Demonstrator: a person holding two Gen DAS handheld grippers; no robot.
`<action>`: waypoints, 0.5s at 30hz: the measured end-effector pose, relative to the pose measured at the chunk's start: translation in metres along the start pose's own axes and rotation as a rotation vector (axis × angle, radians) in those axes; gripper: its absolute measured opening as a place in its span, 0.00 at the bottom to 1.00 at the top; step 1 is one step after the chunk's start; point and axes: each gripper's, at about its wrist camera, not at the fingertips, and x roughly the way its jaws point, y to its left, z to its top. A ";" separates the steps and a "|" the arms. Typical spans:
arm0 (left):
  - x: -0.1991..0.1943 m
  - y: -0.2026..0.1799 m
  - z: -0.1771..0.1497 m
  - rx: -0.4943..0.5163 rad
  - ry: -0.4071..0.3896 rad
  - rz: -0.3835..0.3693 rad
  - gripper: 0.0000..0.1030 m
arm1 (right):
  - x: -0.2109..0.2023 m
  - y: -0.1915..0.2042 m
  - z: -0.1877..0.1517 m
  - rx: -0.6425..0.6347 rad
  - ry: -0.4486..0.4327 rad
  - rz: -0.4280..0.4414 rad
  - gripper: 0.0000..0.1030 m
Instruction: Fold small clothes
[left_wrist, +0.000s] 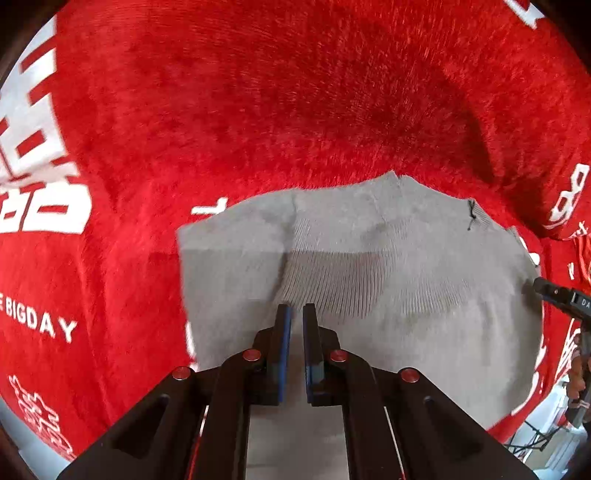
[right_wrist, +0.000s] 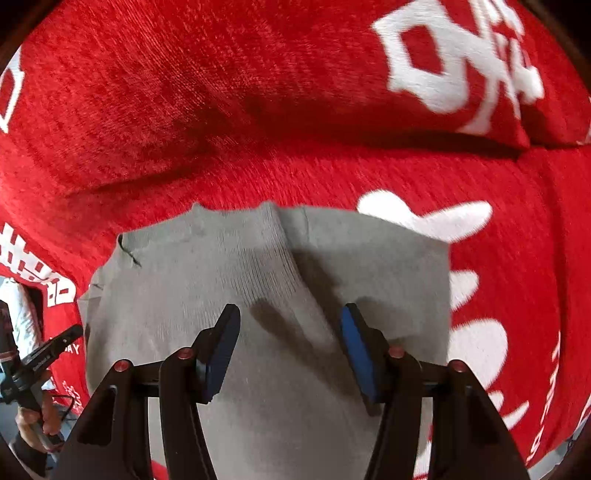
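Downward views from both wrists over a grey knitted garment (left_wrist: 369, 266) lying flat on a red plush blanket (left_wrist: 258, 92) with white printed characters and lettering. The garment is spread with a ribbed band running across its middle and a short dark thread (left_wrist: 471, 216) near its far edge. Left gripper (left_wrist: 297, 314): jaws closed to a narrow slit, blue pads nearly meeting, nothing seen between them; it hangs above the near left part of the garment. Right gripper (right_wrist: 290, 317): jaws parted, blue pads well apart, with a raised fold of the grey knit lying between them but not pressed by either pad. In the right wrist view the left gripper's black body (right_wrist: 40, 358) appears at the left edge, held by a person's hand (right_wrist: 37, 421). Motion blur softens both views.
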 end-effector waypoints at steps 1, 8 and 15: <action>0.002 0.000 0.003 -0.001 -0.002 -0.001 0.07 | 0.003 -0.002 0.001 0.002 0.015 -0.007 0.38; -0.009 0.002 0.006 0.003 -0.099 0.085 0.98 | -0.008 0.019 0.004 -0.148 -0.073 -0.039 0.06; 0.005 0.010 0.013 -0.020 -0.043 0.089 0.98 | 0.006 -0.008 0.011 0.027 -0.020 -0.137 0.22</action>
